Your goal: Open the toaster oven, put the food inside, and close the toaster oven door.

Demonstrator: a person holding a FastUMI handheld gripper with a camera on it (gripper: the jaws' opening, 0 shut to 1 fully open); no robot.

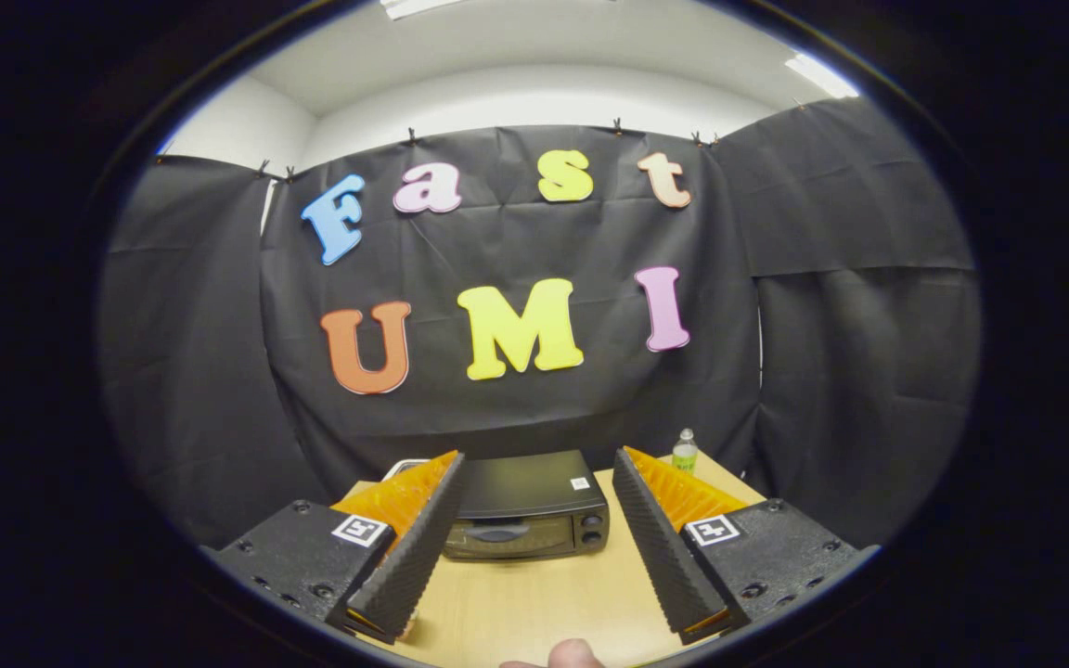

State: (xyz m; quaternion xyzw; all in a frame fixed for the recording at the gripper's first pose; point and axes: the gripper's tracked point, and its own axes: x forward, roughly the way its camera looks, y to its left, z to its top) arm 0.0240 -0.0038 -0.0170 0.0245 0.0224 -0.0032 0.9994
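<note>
Booth wall (534, 390): black cloth, hung behind the counter and wrapping around on both sides. White ceiling with light panels above it.

Counter (534, 603): light wood surface, extending from beneath the tool to the cloth wall.

Toaster oven (527, 506): black, standing on the counter, beyond the fingers and framed in the gap between them, with its back close to the cloth wall. Door (508, 536) closed, glass front facing the tool, handle across the upper part of the door. Two knobs (591, 529) stacked at the right of the front panel. Small white sticker on the top panel, toward the right.

Tool (534, 464): fingers spread wide, gripping nothing, held above the counter and short of the oven. Fingers (409, 547) with black ribbed inner pads and orange backs; a square marker tag on each black finger mount.

Bottle (684, 452): small, clear, green label, white cap, upright on the counter past the right finger, well to the right of the oven and near the cloth wall.

Pale object at the oven's left rear corner, mostly hidden by the left finger; identity cannot be determined.

Fingertip (574, 654) of a person at the near edge of the counter, below the tool.
</note>
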